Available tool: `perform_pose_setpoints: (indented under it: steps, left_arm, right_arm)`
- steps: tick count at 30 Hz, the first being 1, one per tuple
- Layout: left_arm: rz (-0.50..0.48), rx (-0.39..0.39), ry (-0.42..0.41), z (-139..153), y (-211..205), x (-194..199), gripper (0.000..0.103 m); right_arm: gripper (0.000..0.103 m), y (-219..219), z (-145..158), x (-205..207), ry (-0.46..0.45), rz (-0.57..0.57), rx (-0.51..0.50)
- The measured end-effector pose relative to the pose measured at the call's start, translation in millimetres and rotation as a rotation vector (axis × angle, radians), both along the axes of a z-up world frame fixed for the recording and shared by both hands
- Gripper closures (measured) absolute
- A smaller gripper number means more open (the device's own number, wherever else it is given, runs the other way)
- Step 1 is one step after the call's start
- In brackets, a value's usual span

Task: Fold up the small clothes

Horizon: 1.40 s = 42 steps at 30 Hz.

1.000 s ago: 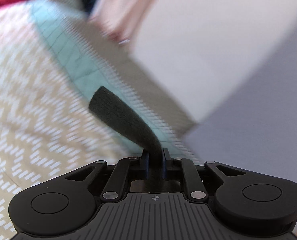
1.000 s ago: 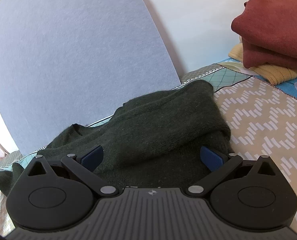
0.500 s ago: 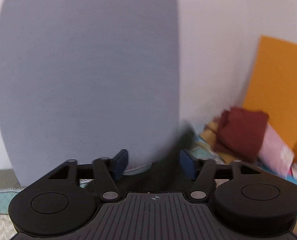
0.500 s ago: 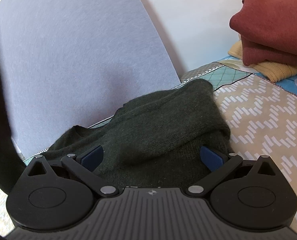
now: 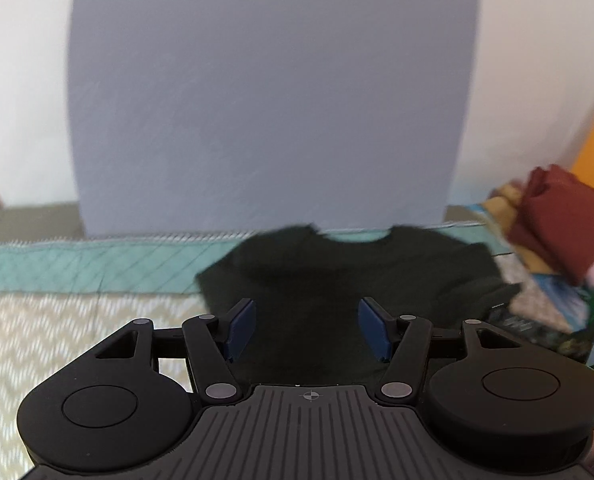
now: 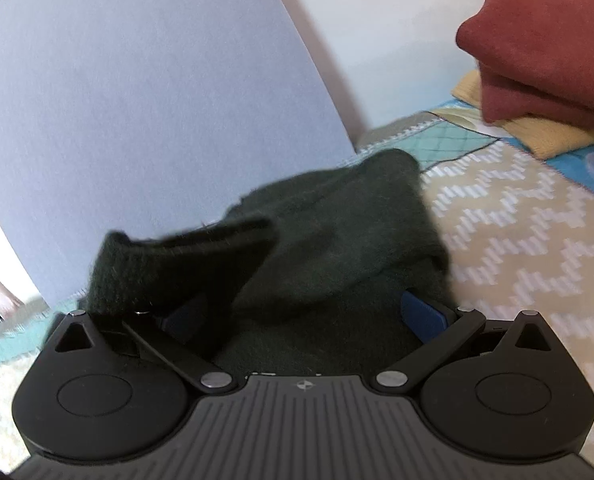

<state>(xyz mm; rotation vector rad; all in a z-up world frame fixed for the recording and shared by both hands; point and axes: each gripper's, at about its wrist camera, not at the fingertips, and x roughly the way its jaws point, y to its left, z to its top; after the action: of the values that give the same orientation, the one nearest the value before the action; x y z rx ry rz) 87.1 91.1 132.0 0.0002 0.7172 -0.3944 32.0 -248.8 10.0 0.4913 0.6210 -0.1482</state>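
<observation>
A dark green knit sweater [image 5: 337, 272] lies on the patterned bedspread, neckline toward the grey headboard. My left gripper [image 5: 305, 326] is open and empty, hovering just in front of the sweater's near part. In the right wrist view the sweater [image 6: 337, 248] fills the middle, with one sleeve [image 6: 177, 264] folded across onto its left side, partly draped over my left finger. My right gripper [image 6: 305, 316] is open, its blue pads [image 6: 421, 314] straddling the sweater's near edge.
A grey headboard [image 5: 257, 100] stands behind the sweater. A stack of folded clothes, maroon [image 6: 545, 44] on yellow [image 6: 537, 136], sits at the right. The beige zigzag bedspread [image 6: 517, 220] has a teal border [image 5: 77, 268]. The other gripper's body [image 5: 537, 328] shows at right.
My left gripper let go of the sleeve and opened. It swung round to face the sweater. The sleeve now lies folded over the sweater's left side. My right gripper stayed open.
</observation>
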Motion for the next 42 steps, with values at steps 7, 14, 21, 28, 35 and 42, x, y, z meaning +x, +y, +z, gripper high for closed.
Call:
perform_pose_setpoints:
  steps: [7, 14, 21, 28, 35, 42]
  left_arm:
    - [0.042, 0.002, 0.070, -42.7, 12.6, 0.1, 0.000]
    - [0.056, 0.000, 0.123, -66.3, 14.6, -2.5, 0.000]
    - [0.071, 0.026, 0.131, -70.6, 24.3, -13.2, 0.000]
    - [0.098, 0.025, 0.157, -77.6, 35.9, -8.1, 0.000]
    - [0.100, 0.019, 0.167, -80.6, 30.3, -1.6, 0.000]
    - [0.079, -0.011, 0.159, -80.8, 21.0, -3.4, 0.000]
  right_arm:
    - [0.000, -43.3, 22.8, -47.8, -0.008, -0.074, 0.183]
    - [0.001, -57.6, 40.3, -78.0, -0.086, -0.058, 0.295]
    - [0.009, -8.4, 36.3, -36.1, 0.036, 0.094, 0.068]
    - [0.018, 22.1, 12.2, -17.6, 0.152, 0.119, -0.093]
    - [0.091, 56.4, 29.5, -17.5, 0.053, 0.297, -0.360]
    - [0.085, 39.1, 92.9, -39.6, -0.295, 0.322, -0.462]
